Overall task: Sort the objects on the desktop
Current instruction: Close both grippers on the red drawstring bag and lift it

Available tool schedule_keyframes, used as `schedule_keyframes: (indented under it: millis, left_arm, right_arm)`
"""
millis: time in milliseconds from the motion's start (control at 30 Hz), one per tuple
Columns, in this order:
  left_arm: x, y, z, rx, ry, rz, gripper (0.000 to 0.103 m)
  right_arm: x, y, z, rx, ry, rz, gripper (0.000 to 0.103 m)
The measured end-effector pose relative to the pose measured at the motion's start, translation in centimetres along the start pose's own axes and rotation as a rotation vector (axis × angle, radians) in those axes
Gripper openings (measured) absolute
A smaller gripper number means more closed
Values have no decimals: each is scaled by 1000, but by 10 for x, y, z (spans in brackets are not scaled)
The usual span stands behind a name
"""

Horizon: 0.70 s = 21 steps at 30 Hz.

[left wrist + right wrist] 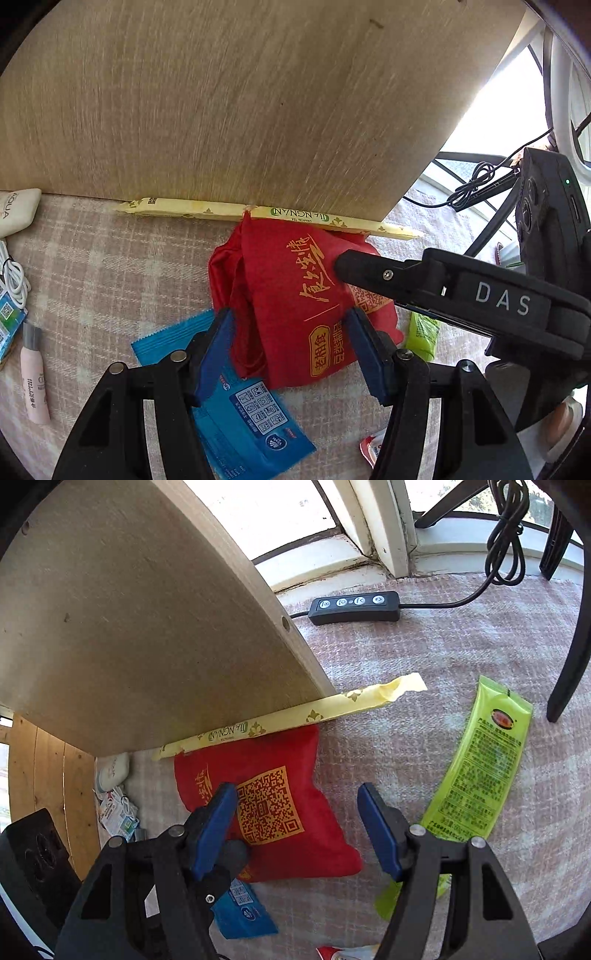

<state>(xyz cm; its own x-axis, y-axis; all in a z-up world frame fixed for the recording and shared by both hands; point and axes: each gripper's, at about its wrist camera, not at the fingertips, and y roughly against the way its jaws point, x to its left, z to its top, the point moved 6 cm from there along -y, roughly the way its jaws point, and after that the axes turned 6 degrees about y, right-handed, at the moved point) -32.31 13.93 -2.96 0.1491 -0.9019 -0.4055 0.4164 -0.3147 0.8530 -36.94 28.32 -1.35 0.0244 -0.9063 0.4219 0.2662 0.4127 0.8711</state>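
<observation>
Both tongs (jaws apart) hover over red pouch.

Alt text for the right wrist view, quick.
The right hand-held gripper, open, hangs over a red pouch on a checked cloth. A yellow tea stick lies against a wooden board; a green sachet lies right.

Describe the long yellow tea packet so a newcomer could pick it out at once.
Find the big upright pale wooden board standing on the checked cloth. Along its bottom edge lies a long, thin yellow paper tea packet, just above the red fabric pouch. It alone is stick-shaped, with green lettering and gold ornaments.
</observation>
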Motion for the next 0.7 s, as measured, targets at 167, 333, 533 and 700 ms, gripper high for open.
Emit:
schedule_keyframes:
  millis: [167, 333, 533, 700]
  left_arm:
    - [-13, -6, -8, 23, -22, -20, 55]
    - [-17, -2, -21, 40, -17, -40, 53]
    - [-25, 5, -50, 69, -28, -58, 53]
    - [-43, 16, -76, 85, -64, -62, 52]
  right_arm:
    - [14, -7, -11, 36, 34, 54, 61]
    - [21, -2, -28, 19, 64, 24, 58]
    - [15, 9, -57, 35, 33, 39, 57]
    - [10, 23, -84, 43, 3, 53, 57]
